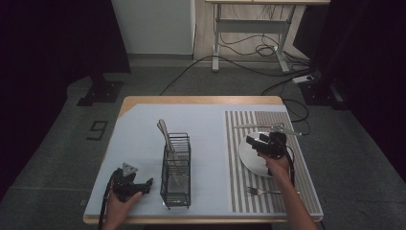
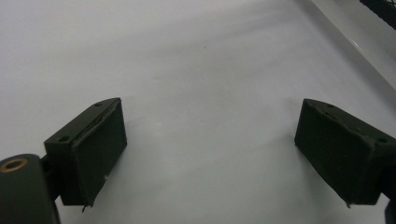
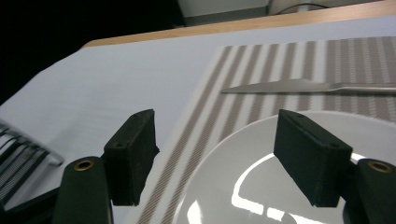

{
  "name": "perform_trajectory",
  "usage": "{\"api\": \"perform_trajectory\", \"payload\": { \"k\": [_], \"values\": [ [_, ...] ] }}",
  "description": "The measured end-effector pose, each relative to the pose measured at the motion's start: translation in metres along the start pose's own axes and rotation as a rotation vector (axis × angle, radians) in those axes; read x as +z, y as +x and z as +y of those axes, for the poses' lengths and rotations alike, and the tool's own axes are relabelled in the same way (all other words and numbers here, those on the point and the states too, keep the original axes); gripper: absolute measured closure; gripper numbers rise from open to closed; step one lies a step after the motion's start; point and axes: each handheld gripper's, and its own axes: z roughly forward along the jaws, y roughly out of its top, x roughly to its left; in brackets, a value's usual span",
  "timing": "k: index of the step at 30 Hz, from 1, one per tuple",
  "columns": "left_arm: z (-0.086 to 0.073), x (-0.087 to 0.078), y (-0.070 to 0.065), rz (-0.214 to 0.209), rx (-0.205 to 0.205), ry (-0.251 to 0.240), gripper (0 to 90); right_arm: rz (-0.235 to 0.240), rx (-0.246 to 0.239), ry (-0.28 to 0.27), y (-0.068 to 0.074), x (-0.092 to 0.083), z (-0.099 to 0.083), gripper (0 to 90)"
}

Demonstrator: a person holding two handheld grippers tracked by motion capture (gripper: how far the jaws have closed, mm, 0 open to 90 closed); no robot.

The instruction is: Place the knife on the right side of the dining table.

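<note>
- The left gripper [image 1: 143, 185] was held low at the near left corner of the table [image 1: 201, 100], by the wire rack [image 1: 175, 175].
- The right gripper [image 1: 256, 142] was held over the white plate [image 1: 249, 160] on the striped placemat [image 1: 287, 191].
- One plate, one knife [image 1: 261, 127] beyond it, one fork [image 1: 262, 191] nearer the person and one rack holding utensils [image 1: 165, 134] were counted.
- The left jaws were seen wide apart above the pale cloth [image 2: 196, 70], nothing gripped.
- The right jaws were likewise spread wide above the plate's rim, holding nothing.
</note>
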Motion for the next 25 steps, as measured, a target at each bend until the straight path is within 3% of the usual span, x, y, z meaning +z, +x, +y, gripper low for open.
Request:
{"api": "perform_trajectory", "payload": {
  "k": [8,14,18,25],
  "values": [
    [0.0,0.0,0.0,0.0,0.0,0.0,8.6,0.098,-0.076,0.013,0.041,-0.014,-0.025,30.2],
    [0.0,0.0,0.0,0.0,0.0,0.0,8.7,0.158,-0.137,0.045,0.068,-0.008,-0.042,31.3],
    [0.0,0.0,0.0,0.0,0.0,0.0,8.6,0.167,-0.149,0.055,0.074,-0.004,-0.048,31.6],
    [0.0,0.0,0.0,0.0,0.0,0.0,8.6,0.166,-0.145,0.061,0.073,-0.003,-0.05,31.6]
  ]
}}
